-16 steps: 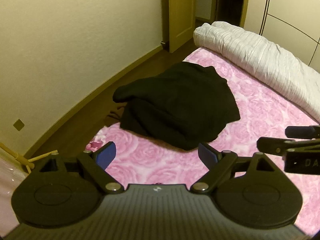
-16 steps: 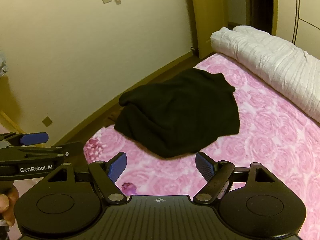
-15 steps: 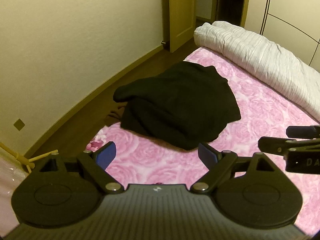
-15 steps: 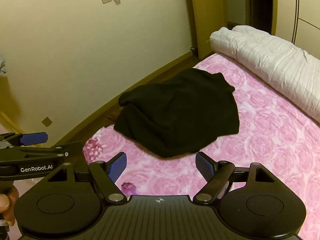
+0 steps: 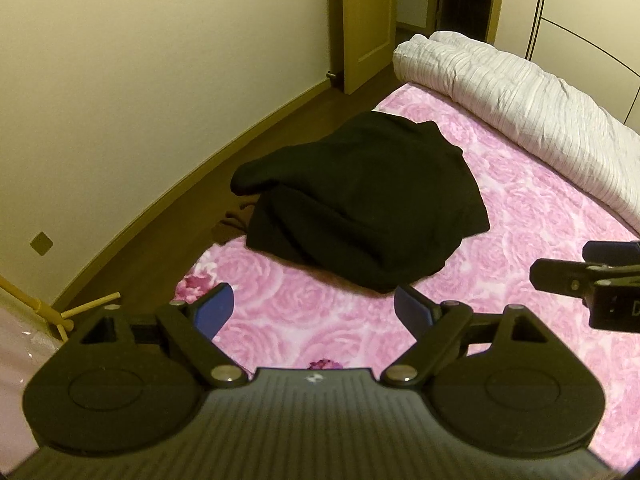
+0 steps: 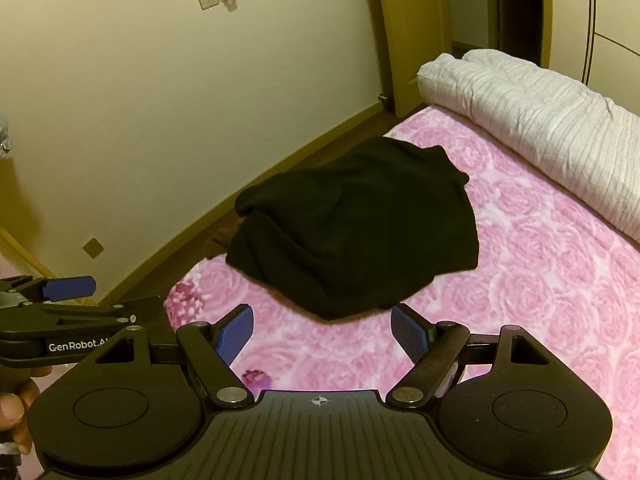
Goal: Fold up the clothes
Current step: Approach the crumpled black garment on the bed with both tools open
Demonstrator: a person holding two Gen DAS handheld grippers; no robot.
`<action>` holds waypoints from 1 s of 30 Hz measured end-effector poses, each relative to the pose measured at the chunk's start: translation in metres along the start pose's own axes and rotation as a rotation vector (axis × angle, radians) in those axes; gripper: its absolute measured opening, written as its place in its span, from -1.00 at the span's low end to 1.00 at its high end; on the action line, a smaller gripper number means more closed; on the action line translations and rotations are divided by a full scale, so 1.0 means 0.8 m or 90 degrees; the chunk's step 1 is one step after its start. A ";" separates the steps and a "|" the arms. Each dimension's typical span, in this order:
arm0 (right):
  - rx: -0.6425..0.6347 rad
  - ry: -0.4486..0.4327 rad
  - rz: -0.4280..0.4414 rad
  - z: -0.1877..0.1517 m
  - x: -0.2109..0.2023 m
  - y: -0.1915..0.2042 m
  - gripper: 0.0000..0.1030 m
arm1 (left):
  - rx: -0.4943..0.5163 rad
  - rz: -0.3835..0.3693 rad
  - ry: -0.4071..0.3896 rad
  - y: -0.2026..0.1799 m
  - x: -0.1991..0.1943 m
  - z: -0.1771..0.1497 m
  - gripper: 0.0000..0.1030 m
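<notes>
Between the blue fingers (image 5: 214,307) of the left gripper (image 5: 314,312), which stand wide apart and hold nothing, lies only the pink rose-patterned bed (image 5: 520,216). The right gripper (image 6: 322,332) hangs just beside it, its fingers (image 6: 236,334) likewise spread and empty. Just beyond both sets of fingertips, apart from them, the black garment (image 5: 368,208) lies in a rumpled, partly folded heap near the bed's left edge. Farther off, to the right, a rolled white quilt (image 5: 520,96) stretches along the bed, with the door (image 5: 366,20) behind.
</notes>
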State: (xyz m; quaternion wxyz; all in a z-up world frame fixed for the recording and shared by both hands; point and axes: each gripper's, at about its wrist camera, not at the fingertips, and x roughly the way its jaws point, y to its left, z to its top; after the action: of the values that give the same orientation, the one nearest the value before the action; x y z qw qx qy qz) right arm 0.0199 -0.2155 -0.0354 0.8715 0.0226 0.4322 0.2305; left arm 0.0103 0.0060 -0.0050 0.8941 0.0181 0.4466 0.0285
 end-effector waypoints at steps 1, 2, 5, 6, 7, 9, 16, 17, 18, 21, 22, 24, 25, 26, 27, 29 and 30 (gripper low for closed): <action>0.000 0.001 -0.001 0.001 0.002 -0.001 0.54 | 0.000 0.000 0.001 0.000 0.001 -0.001 0.66; 0.000 0.002 -0.001 0.001 0.004 -0.003 0.54 | -0.001 -0.001 0.002 0.001 0.002 -0.002 0.66; 0.000 0.006 -0.003 0.003 0.008 -0.003 0.54 | -0.002 -0.002 0.004 0.001 0.005 -0.005 0.66; 0.000 0.007 -0.003 0.003 0.009 -0.003 0.54 | -0.002 -0.002 0.005 0.001 0.006 -0.004 0.66; 0.000 0.008 -0.004 0.003 0.009 -0.002 0.54 | -0.003 -0.002 0.005 0.000 0.006 -0.005 0.66; 0.000 0.008 -0.005 0.003 0.010 0.000 0.54 | -0.003 -0.002 0.004 -0.001 0.007 -0.007 0.66; 0.005 0.010 -0.010 0.003 0.011 -0.001 0.54 | -0.002 -0.006 0.007 0.000 0.012 -0.007 0.66; 0.006 0.010 -0.011 0.003 0.011 -0.001 0.54 | -0.002 -0.007 0.008 0.000 0.012 -0.006 0.66; 0.007 0.010 -0.012 0.003 0.011 -0.001 0.54 | -0.001 -0.007 0.009 0.000 0.013 -0.006 0.66; 0.010 0.011 -0.013 0.004 0.012 0.000 0.54 | -0.001 -0.005 0.009 -0.004 0.013 -0.009 0.66; 0.011 0.012 -0.013 0.004 0.012 0.000 0.54 | -0.002 -0.005 0.009 -0.004 0.013 -0.008 0.66; 0.012 0.013 -0.013 0.005 0.012 0.000 0.54 | -0.002 -0.004 0.010 -0.005 0.013 -0.008 0.66; 0.013 0.013 -0.013 0.005 0.012 0.000 0.54 | -0.002 -0.004 0.011 -0.004 0.013 -0.007 0.66; 0.014 0.014 -0.013 0.005 0.012 0.000 0.54 | -0.002 -0.004 0.012 -0.004 0.012 -0.007 0.66; 0.014 0.014 -0.013 0.006 0.012 0.000 0.54 | -0.001 -0.004 0.012 -0.004 0.012 -0.006 0.66; 0.015 0.014 -0.013 0.006 0.013 0.000 0.54 | -0.002 -0.004 0.013 -0.004 0.013 -0.006 0.66; 0.016 0.014 -0.012 0.007 0.013 0.000 0.54 | -0.003 -0.004 0.014 -0.004 0.013 -0.006 0.66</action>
State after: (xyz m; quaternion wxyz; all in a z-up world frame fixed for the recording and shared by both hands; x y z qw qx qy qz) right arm 0.0295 -0.2106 -0.0398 0.8685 0.0266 0.4449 0.2169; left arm 0.0126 0.0036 -0.0162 0.8894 0.0147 0.4562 0.0268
